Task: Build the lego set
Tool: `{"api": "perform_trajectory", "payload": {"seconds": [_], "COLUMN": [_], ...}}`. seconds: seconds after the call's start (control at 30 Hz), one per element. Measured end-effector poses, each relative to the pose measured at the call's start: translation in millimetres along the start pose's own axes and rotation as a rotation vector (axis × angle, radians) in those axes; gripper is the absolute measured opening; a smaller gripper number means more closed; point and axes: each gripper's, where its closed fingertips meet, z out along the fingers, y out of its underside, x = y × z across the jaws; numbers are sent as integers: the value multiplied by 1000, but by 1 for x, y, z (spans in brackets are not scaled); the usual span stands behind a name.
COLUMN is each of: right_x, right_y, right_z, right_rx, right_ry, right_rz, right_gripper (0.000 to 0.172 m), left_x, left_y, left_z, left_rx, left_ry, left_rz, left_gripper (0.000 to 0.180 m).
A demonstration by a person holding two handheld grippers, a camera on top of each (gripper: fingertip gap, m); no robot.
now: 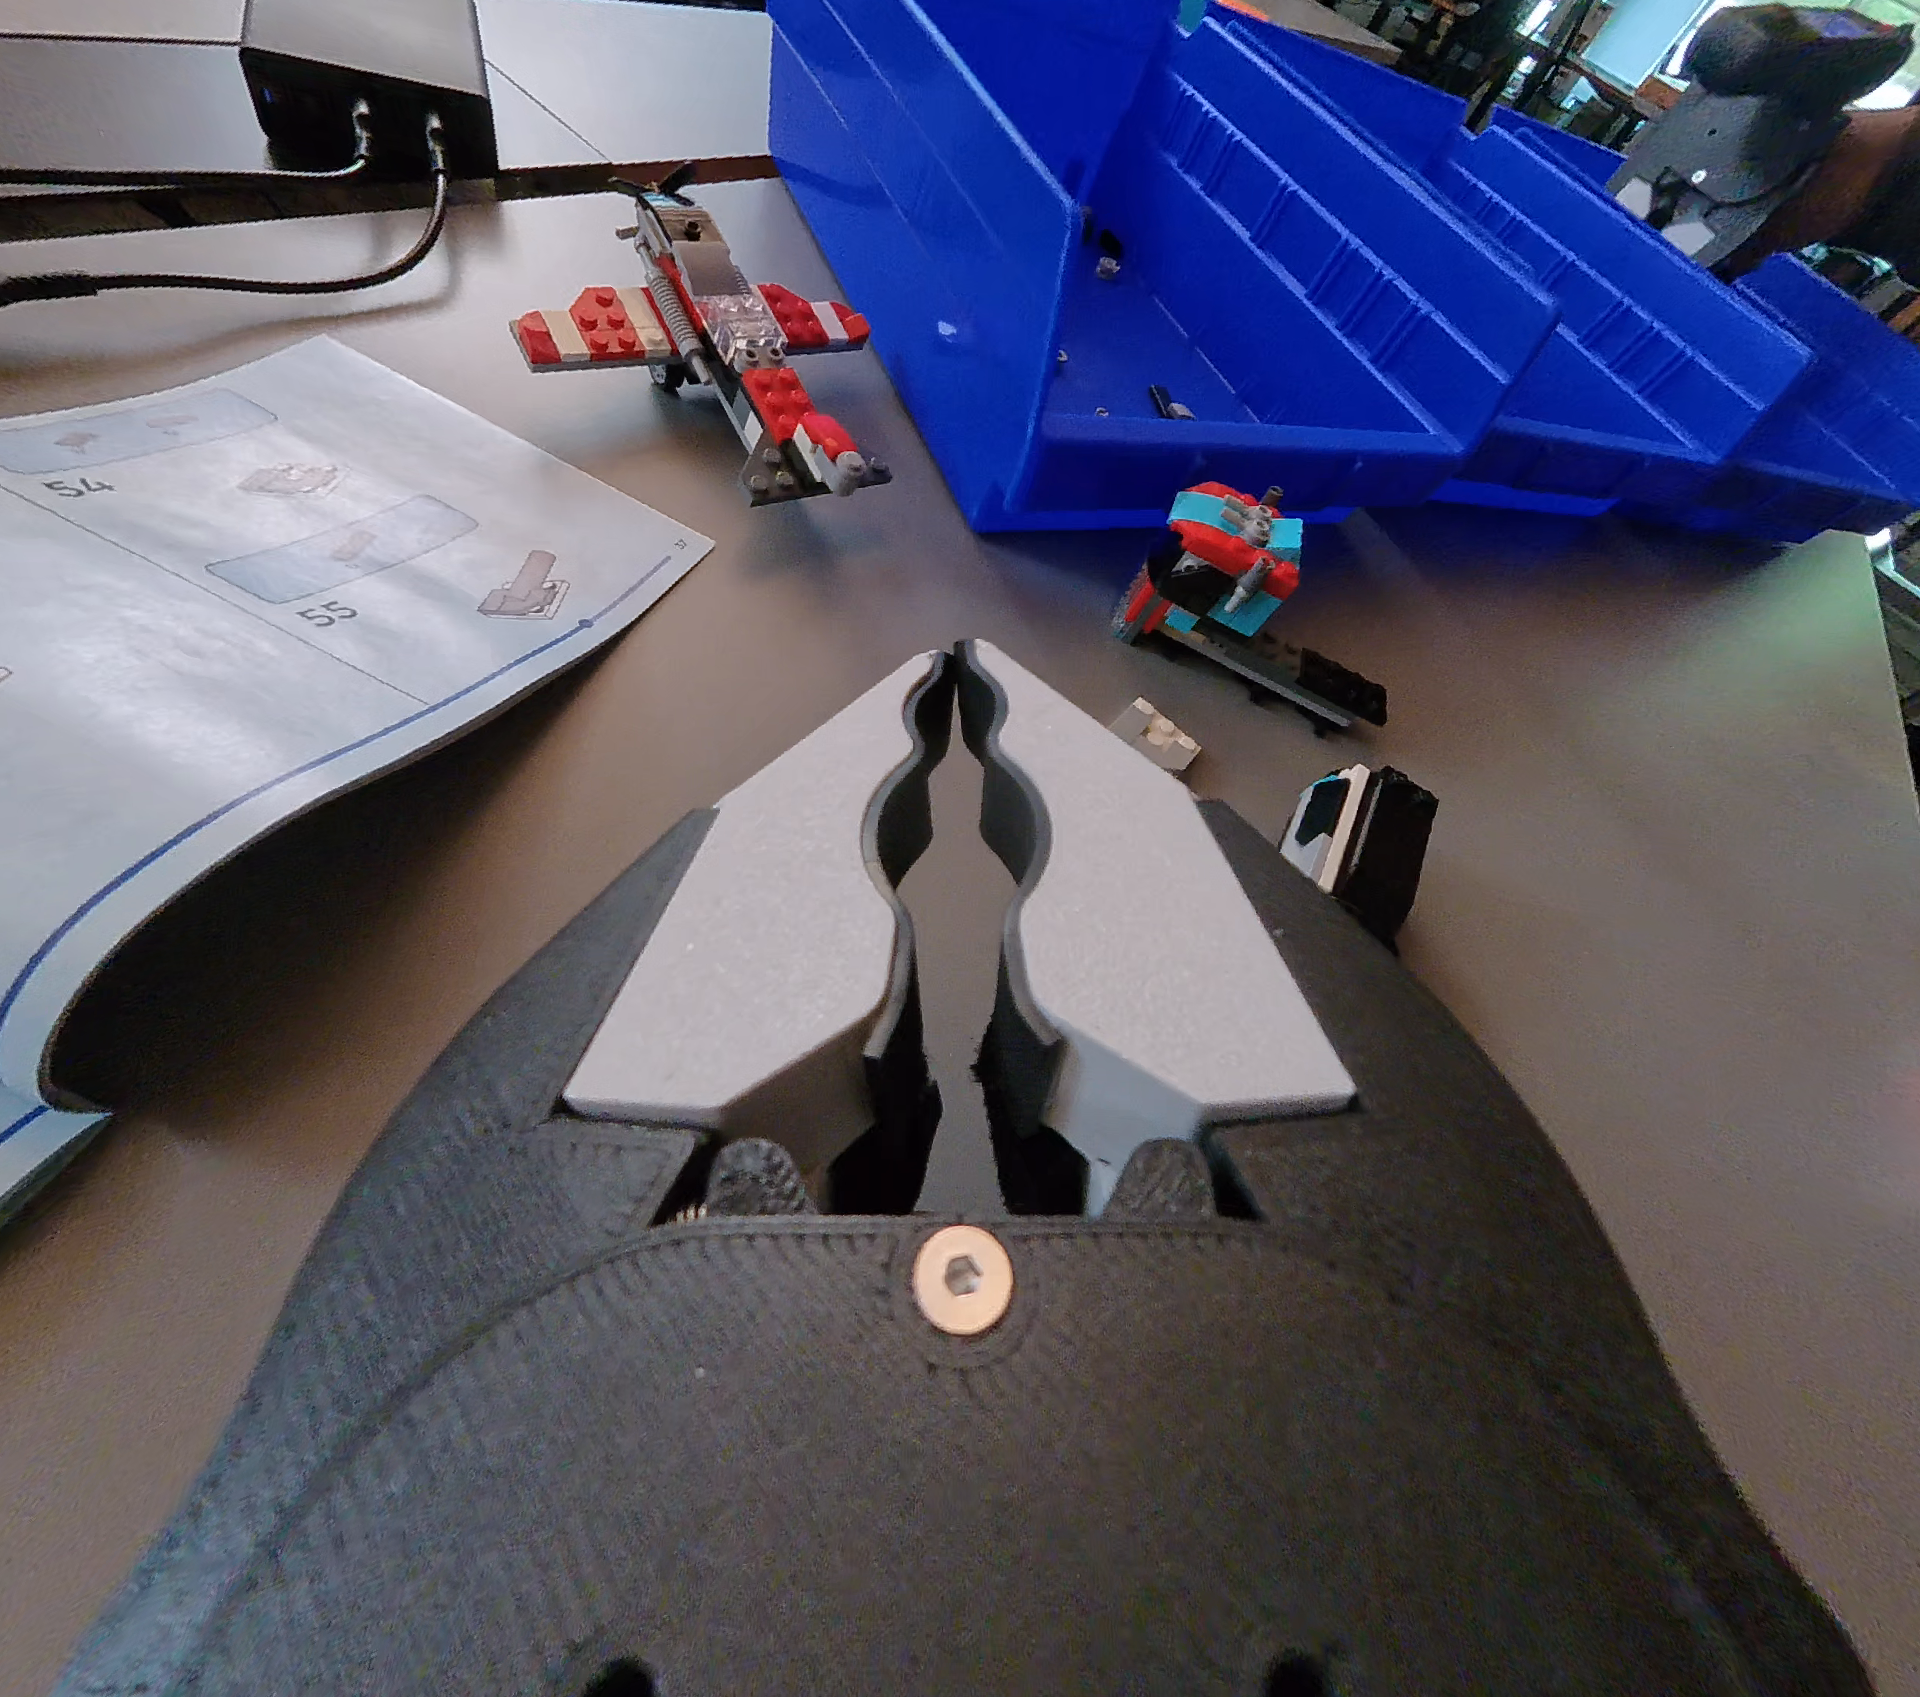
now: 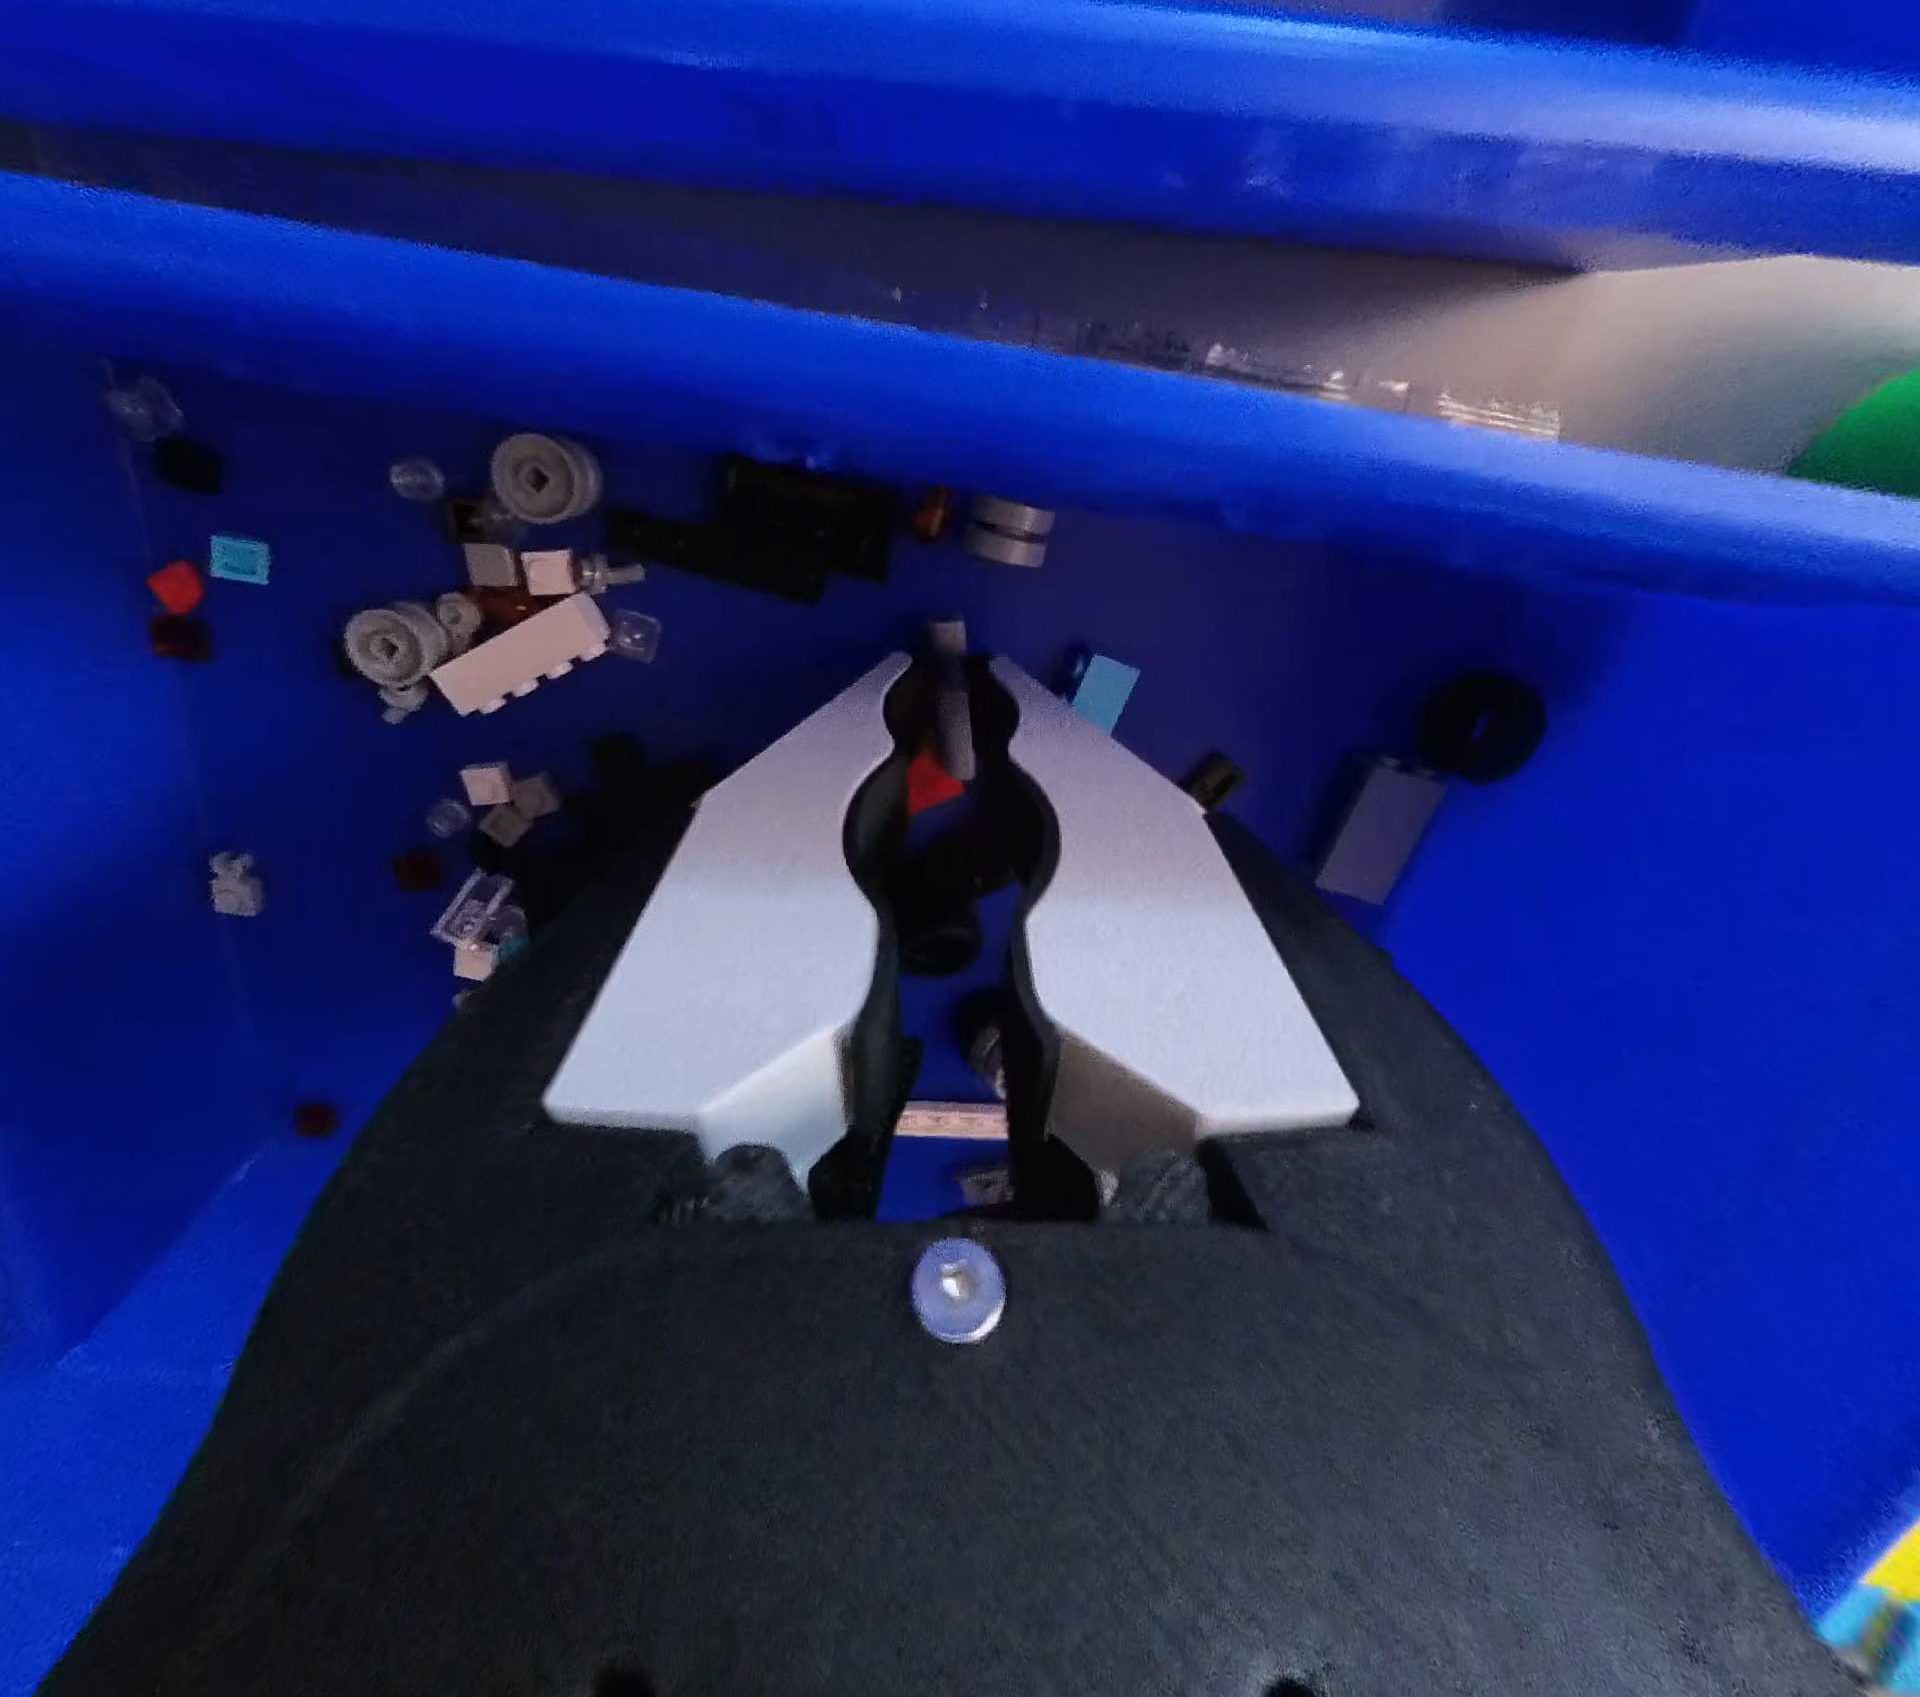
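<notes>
In the left wrist view my left gripper is shut with its tips touching and nothing between them, low over the dark table. A small white brick lies just right of its tips. Farther right are a black and white piece and a red and cyan brick model. In the right wrist view my right gripper is down inside a blue bin. It is shut on a small grey rod-like piece that stands up between its tips. A red piece lies on the bin floor below.
A red and white brick plane and an open instruction booklet lie left of the row of blue bins. A black box with cables sits at the back left. The bin holds a white brick, grey wheels, a black plate and a black tyre. My hands' fingertips stand some 60 centimetres from each other.
</notes>
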Motion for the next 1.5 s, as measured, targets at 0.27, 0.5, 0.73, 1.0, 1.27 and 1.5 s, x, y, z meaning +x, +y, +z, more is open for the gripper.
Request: {"api": "perform_trajectory", "payload": {"seconds": [0.27,0.5,0.73,1.0,1.27,1.5], "right_x": [-32,-126,-226,-288,-313,-322], "right_y": [-49,-144,-311,-444,-460,-456], "right_z": [-101,-208,-213,-160,-146,-146], "right_rx": [393,789,1311,1936,2077,2058], "right_ry": [41,57,-155,-747,-690,-735], "right_rz": [203,135,230,726,731,766], "right_gripper": [8,8,8,7,7,7], "left_x": [14,45,87,158,171,178], "left_y": [0,-16,-72,-66,-38,-23], "left_z": [-15,-37,-81,-113,-115,-101], "left_rx": [37,138,541,915,936,913], "left_ry": [57,122,291,634,608,609], "left_rz": [56,138,-113,-590,-585,-665], "left_gripper": [1,3,4,5,8,2]}}
